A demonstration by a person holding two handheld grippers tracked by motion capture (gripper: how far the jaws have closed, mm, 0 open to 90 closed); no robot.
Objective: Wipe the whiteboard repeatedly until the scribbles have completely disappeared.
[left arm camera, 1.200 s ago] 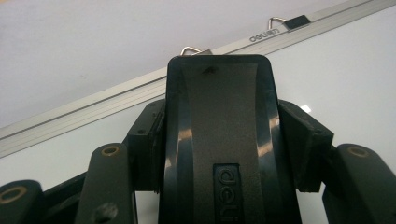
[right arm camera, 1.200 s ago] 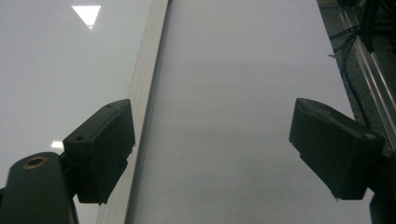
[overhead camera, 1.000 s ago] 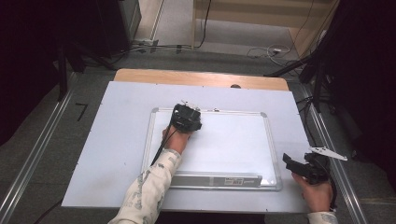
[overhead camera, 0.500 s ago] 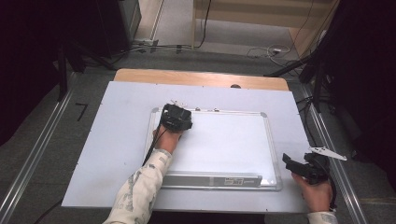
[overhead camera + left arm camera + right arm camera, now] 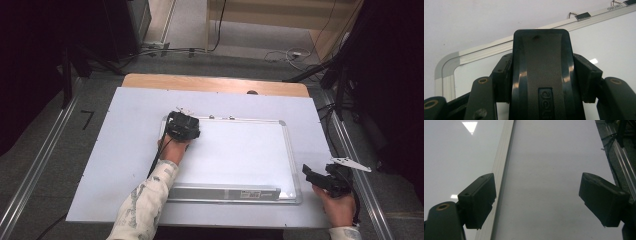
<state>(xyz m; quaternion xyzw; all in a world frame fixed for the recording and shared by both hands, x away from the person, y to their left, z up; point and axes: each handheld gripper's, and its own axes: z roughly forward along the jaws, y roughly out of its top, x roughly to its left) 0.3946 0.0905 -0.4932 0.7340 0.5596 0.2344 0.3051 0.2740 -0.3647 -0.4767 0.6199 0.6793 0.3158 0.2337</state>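
A white whiteboard (image 5: 240, 155) with a silver frame lies flat on the table. My left gripper (image 5: 183, 126) rests near the board's top left corner, shut on a black whiteboard eraser (image 5: 540, 65). In the left gripper view the eraser stands between the two pads (image 5: 502, 75), pressed on the board surface (image 5: 609, 37) just inside the rounded frame corner (image 5: 447, 62). My right gripper (image 5: 314, 176) hovers at the table's right front, beside the board's right edge. Its jaws (image 5: 540, 195) stand wide apart with nothing between them, over the board's frame (image 5: 504, 157).
A pale sheet (image 5: 125, 145) covers the table, with a wooden strip (image 5: 215, 82) at the back. A silver tray (image 5: 225, 192) runs along the board's near edge, and metal hanging clips (image 5: 580, 15) sit on its far edge. Metal rails (image 5: 35, 170) flank the table; cables (image 5: 280, 52) lie on the floor behind.
My left gripper has slid the eraser leftward along the board's top edge toward the top left corner. The right gripper has stayed put.
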